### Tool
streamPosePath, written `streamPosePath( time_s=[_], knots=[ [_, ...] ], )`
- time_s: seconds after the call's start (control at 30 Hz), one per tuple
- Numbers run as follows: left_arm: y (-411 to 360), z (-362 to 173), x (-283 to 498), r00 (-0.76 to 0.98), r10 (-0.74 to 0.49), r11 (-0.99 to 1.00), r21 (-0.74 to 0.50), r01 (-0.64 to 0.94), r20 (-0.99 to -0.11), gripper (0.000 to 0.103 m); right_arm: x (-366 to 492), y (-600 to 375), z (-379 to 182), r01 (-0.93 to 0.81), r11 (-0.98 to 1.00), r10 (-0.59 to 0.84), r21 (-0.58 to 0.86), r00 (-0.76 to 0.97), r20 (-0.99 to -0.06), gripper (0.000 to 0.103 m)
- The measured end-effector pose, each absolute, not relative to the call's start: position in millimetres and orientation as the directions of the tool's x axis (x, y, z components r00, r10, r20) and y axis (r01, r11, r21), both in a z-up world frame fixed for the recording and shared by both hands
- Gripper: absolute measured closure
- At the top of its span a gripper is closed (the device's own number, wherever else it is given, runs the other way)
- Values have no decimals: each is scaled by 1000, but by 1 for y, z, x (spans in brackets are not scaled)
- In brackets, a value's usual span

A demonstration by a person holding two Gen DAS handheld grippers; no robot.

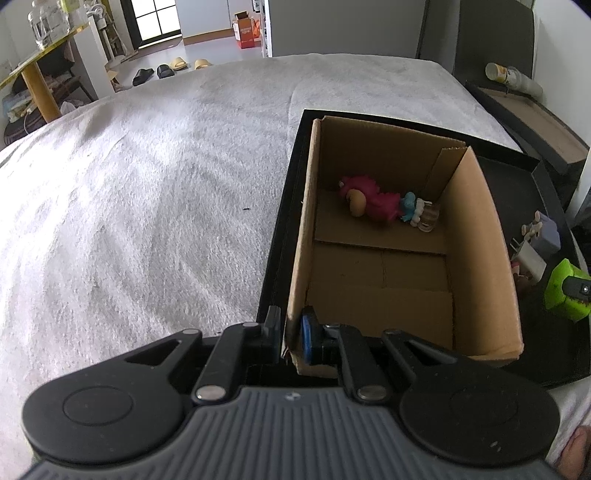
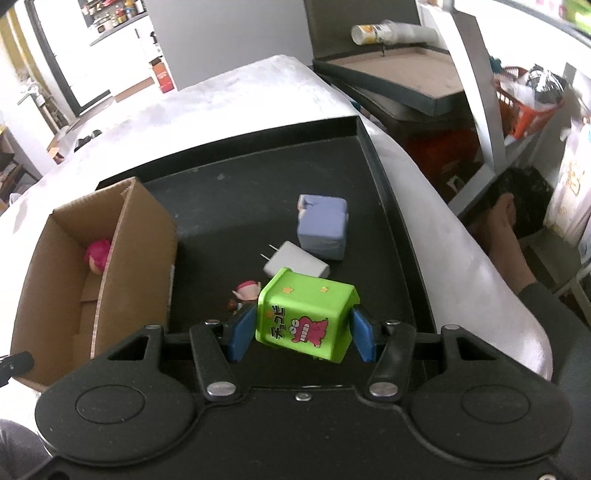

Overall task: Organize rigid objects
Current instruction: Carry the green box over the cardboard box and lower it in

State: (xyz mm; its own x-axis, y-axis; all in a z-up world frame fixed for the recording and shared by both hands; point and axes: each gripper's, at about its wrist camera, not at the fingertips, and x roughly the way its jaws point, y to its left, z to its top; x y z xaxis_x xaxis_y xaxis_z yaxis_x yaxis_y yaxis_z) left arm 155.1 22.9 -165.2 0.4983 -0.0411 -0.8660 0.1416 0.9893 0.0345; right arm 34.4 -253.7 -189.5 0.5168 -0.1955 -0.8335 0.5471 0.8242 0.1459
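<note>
My left gripper (image 1: pixel 290 334) is shut on the near left wall of an open cardboard box (image 1: pixel 480 236), which stands in a black tray (image 1: pixel 284 221). A pink toy figure (image 1: pixel 369 201) and a small blue-and-clear figure (image 1: pixel 419 214) lie at the box's far end. My right gripper (image 2: pixel 301 334) is shut on a green box (image 2: pixel 306 315) with a pink cartoon dinosaur, held tilted above the tray (image 2: pixel 384 177). The green box also shows in the left wrist view (image 1: pixel 563 295). The cardboard box (image 2: pixel 107 258) stands to its left.
On the tray lie a white plug charger (image 2: pixel 295 264), a pale blue block (image 2: pixel 323 227) and a small pink-headed figure (image 2: pixel 247 291). The tray rests on a white fuzzy cover (image 1: pixel 147 184). Stacked black trays (image 2: pixel 399 81) and paper cups (image 2: pixel 391 33) stand at the back right.
</note>
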Motion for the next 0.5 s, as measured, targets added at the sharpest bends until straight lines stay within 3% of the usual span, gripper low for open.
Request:
streamPosePath(
  time_s=[0.5],
  knots=[
    [28, -164, 156, 490, -80, 987, -1, 159, -868, 92, 41, -232, -149, 514, 845, -203, 147, 563, -801, 49]
  ],
)
